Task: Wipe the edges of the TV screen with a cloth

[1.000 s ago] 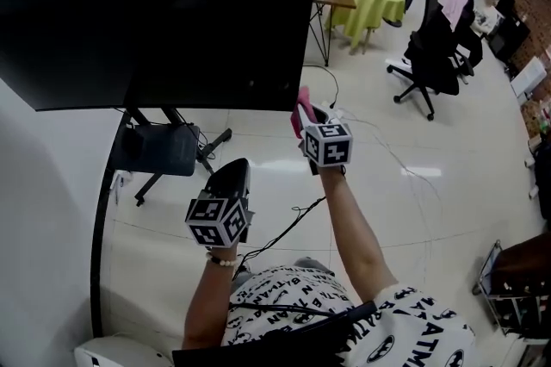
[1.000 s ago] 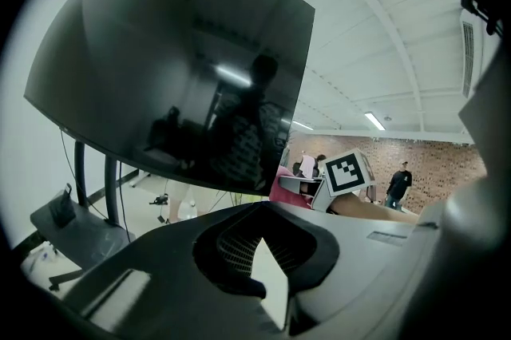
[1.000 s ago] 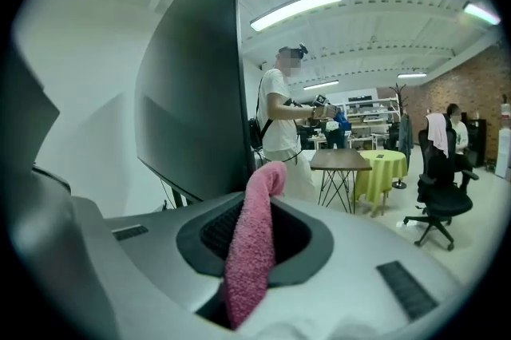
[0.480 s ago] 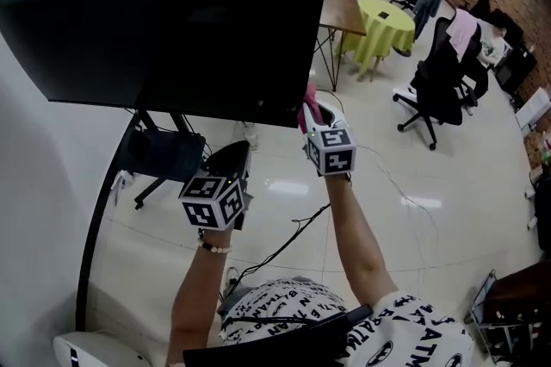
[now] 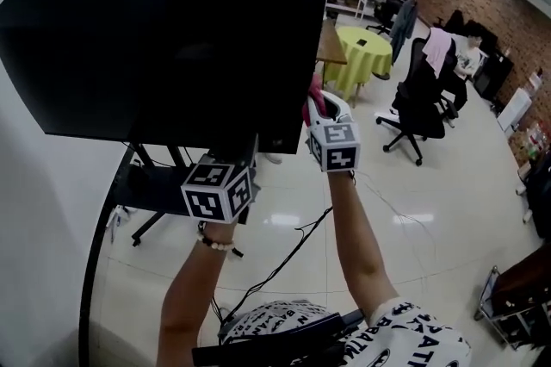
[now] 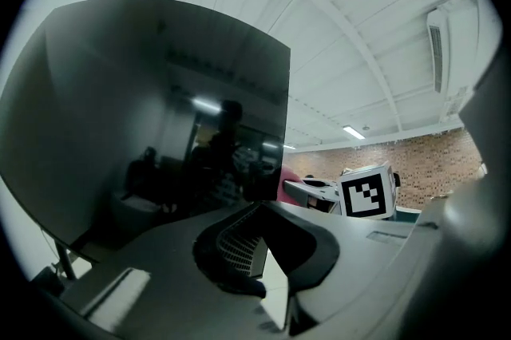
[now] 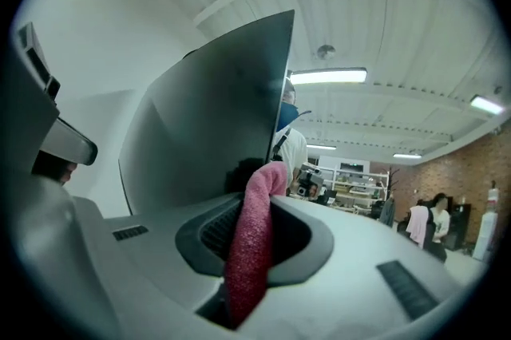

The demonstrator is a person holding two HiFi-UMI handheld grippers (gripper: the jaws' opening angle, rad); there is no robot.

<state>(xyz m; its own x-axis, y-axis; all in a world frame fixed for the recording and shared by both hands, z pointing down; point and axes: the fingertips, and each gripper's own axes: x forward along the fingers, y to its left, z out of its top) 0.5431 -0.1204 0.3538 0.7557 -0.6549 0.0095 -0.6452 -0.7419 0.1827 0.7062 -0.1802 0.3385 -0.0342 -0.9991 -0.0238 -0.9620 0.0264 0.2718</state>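
The big black TV screen [image 5: 172, 29] fills the upper left of the head view. My right gripper [image 5: 322, 105] is shut on a pink cloth [image 5: 315, 95], which sits against the screen's right edge just above its lower right corner. In the right gripper view the cloth [image 7: 249, 251] hangs from between the jaws of that gripper [image 7: 267, 175], next to the screen's edge [image 7: 279, 91]. My left gripper [image 5: 245, 160] is under the screen's bottom edge, left of the corner. In its own view the left gripper [image 6: 259, 207] is shut and holds nothing, in front of the screen [image 6: 160, 115].
The TV's dark stand [image 5: 138, 184] is below the screen, and cables [image 5: 284, 258] trail over the pale floor. To the right stand a yellow-green table [image 5: 362, 51] and a black office chair [image 5: 422, 90]. A white wall [image 5: 43, 210] runs along the left.
Both grippers have risen toward the screen's lower right corner. The pink cloth moved from below the corner up onto the right edge; the left gripper came up under the bottom edge.
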